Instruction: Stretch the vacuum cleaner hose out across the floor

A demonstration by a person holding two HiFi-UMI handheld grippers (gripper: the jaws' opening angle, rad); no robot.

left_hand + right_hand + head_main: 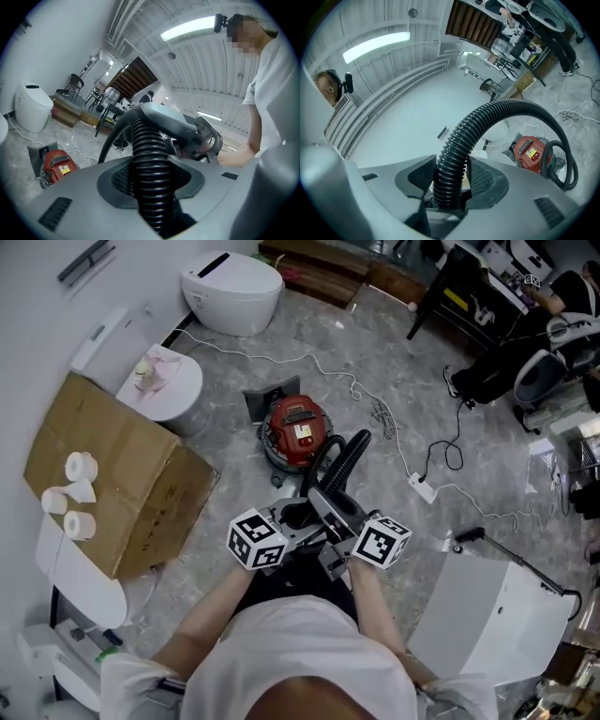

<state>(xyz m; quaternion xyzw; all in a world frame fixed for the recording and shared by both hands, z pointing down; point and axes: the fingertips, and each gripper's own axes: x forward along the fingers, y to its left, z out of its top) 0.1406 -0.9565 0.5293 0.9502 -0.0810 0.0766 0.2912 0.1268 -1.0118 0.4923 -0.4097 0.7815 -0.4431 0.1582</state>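
Black ribbed vacuum hose (147, 154), pinched in left gripper (151, 185) and right gripper (449, 185) side by side, arching ahead of the jaws to red canister vacuum (298, 432); laying-out across floor (422, 399) judged barely begun.

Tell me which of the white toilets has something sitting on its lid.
The toilet beside the cardboard box: a pinkish item rests on its lid. The rounded toilet farther back has nothing on top.

The vacuum cleaner (298, 432) sits on the floor (412, 381), with the toilet (232, 289) behind it to the left. The cardboard box (117, 488) lies to its left, paper rolls (80, 468) on top. The power strip (423, 488) lies to its right, and the hose (345, 457) runs out in front of it.
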